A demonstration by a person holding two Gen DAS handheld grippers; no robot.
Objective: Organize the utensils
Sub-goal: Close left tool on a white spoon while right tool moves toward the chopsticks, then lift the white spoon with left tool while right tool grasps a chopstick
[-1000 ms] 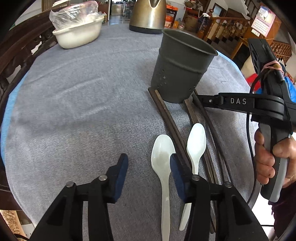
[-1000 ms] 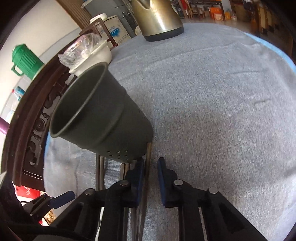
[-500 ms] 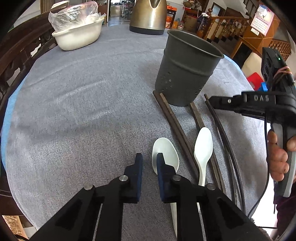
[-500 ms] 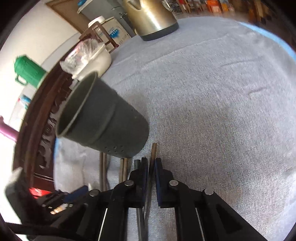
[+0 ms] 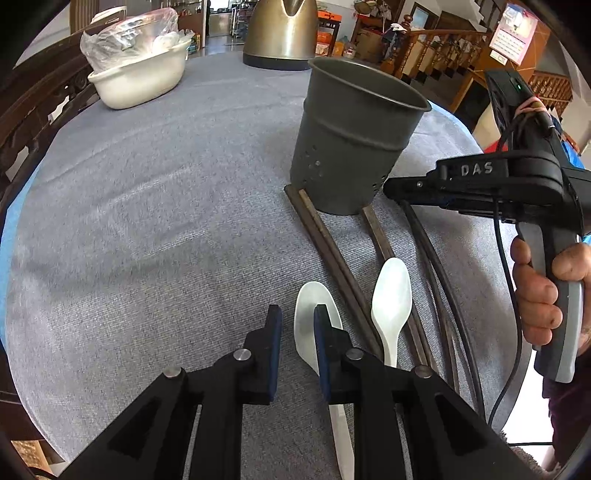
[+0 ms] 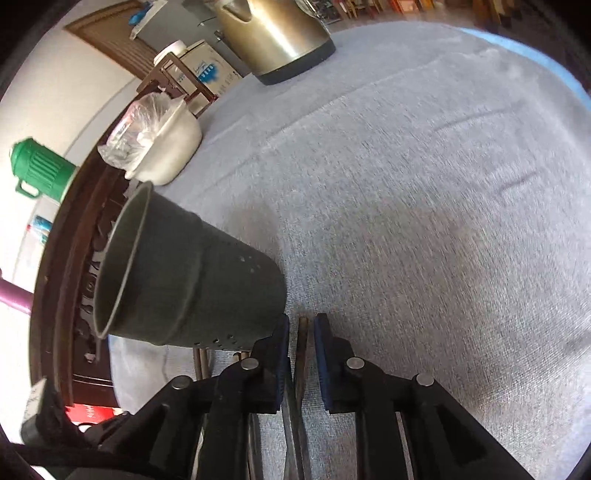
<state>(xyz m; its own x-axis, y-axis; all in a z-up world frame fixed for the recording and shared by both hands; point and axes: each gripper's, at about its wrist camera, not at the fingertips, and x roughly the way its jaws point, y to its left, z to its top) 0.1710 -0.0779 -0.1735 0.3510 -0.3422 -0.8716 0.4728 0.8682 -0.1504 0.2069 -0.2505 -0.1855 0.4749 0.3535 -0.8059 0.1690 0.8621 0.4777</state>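
A dark grey perforated holder stands upright on the grey cloth. In front of it lie brown chopsticks and thin dark chopsticks. Two white spoons lie there too, one partly under my left gripper's right finger, the other beside it. My left gripper hovers with a narrow, empty gap between its pads. My right gripper is by the holder's base. Its jaws are opening, with one brown chopstick between the pads and slim gaps on both sides.
A white bowl with a plastic bag sits far left, a brass kettle at the back. A person's hand holds the right gripper's handle. Dark wooden furniture borders the table's left edge, with a green jug beyond.
My left gripper's jaws closed from wide to a narrow gap and shifted left, so the spoon is now outside them. My right gripper's pads drew in around the chopstick, then spread slightly.
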